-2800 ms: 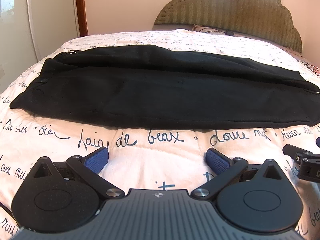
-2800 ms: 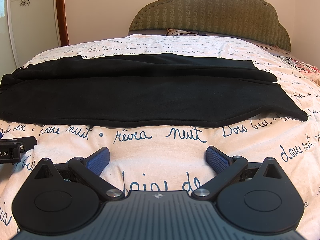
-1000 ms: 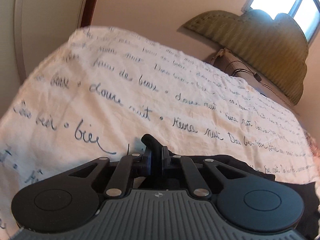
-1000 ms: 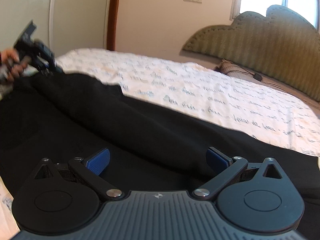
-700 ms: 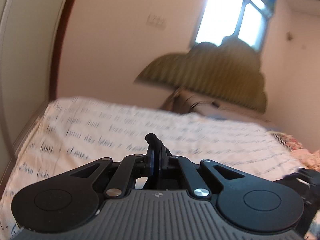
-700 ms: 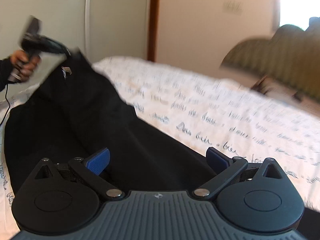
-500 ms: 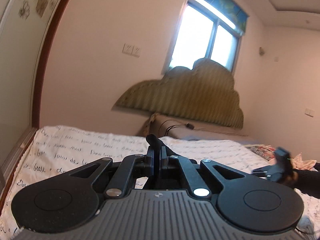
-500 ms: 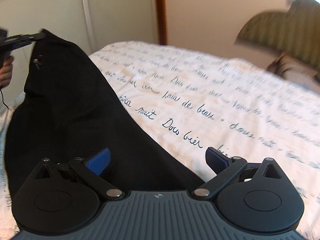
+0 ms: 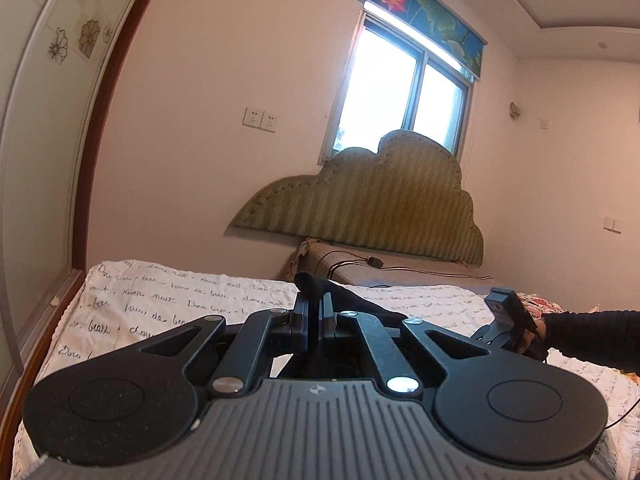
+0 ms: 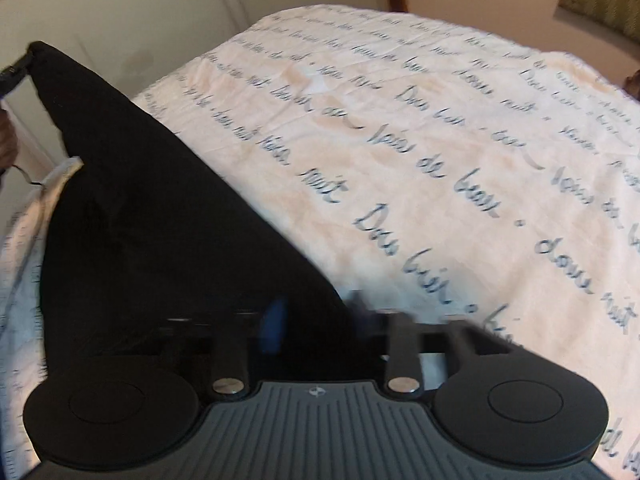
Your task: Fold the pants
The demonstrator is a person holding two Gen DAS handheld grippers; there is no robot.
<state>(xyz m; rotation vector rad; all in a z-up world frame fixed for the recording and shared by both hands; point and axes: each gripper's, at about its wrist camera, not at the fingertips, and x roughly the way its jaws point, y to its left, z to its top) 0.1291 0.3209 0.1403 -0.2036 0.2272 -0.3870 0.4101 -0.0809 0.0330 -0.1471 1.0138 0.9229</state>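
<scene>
The black pants (image 10: 140, 220) stretch from the upper left of the right wrist view down to my right gripper (image 10: 316, 316). Its jaws are closing, blurred, with the pants' edge between the blue pad (image 10: 274, 324) and the other finger; a gap still shows. My left gripper (image 9: 315, 312) is shut on a fold of the pants (image 9: 352, 296), which pokes up between its fingers. It is held above the bed, pointing almost level. In the right wrist view, the left gripper (image 10: 12, 72) holds the pants' raised corner. The left wrist view shows the right gripper (image 9: 508, 320) in a black-sleeved hand.
The bed carries a white cover with blue script (image 10: 440, 140). A green padded headboard (image 9: 380, 208) leans on the wall under a window (image 9: 400, 92). A bare mattress end with a cable (image 9: 360, 264) lies below it. A wardrobe door (image 9: 40, 120) stands along the left.
My left gripper rose and tipped up with the pants' end shut in it. My right gripper swung down to the pants' edge, and its wide-open jaws have narrowed.
</scene>
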